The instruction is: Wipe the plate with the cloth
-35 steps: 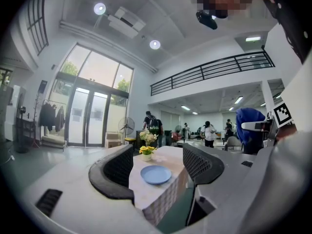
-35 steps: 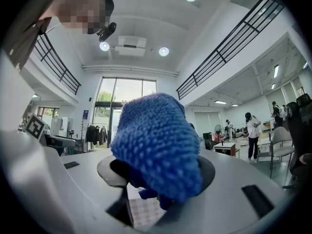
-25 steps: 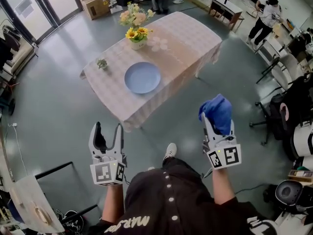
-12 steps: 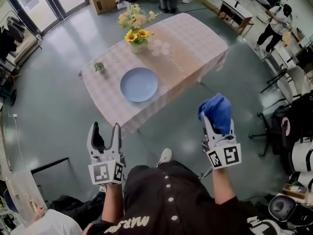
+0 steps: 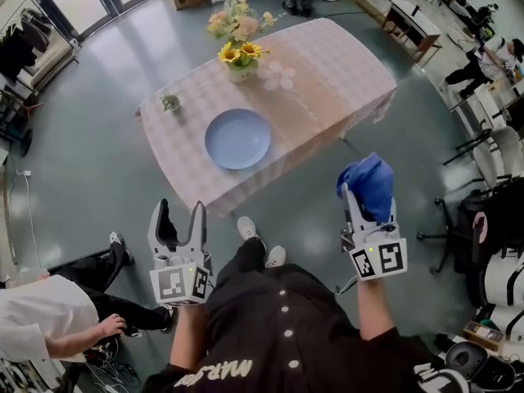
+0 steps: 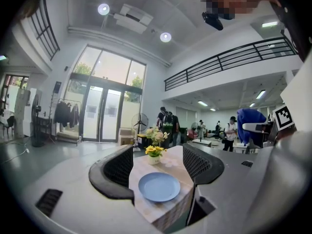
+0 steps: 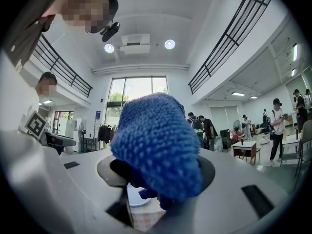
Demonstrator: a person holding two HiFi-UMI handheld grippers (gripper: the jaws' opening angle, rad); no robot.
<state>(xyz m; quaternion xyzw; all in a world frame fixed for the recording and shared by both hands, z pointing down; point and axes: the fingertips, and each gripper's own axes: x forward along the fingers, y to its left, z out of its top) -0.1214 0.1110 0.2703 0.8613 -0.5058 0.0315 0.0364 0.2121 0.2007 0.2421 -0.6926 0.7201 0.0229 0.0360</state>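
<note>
A pale blue plate (image 5: 237,137) lies near the front of a table (image 5: 327,68) covered with a pink checked cloth. In the left gripper view the plate (image 6: 159,186) shows between the jaws, still at a distance. My left gripper (image 5: 181,216) is open and holds nothing, out over the floor short of the table. My right gripper (image 5: 368,193) is shut on a bunched blue cloth (image 5: 368,182), level with the left one and to the right of the table's front corner. The cloth (image 7: 158,143) fills the right gripper view and hides most of the plate.
A vase of yellow and pink flowers (image 5: 237,43) stands behind the plate, and a small plant (image 5: 170,103) sits at the table's left end. A person crouches on the floor at lower left (image 5: 49,318). Chairs and equipment (image 5: 491,219) crowd the right side.
I have stepped closer, so the table and plate sit lower and nearer in the head view. A crouching person has come into view at lower left. Both grippers keep their pose.
</note>
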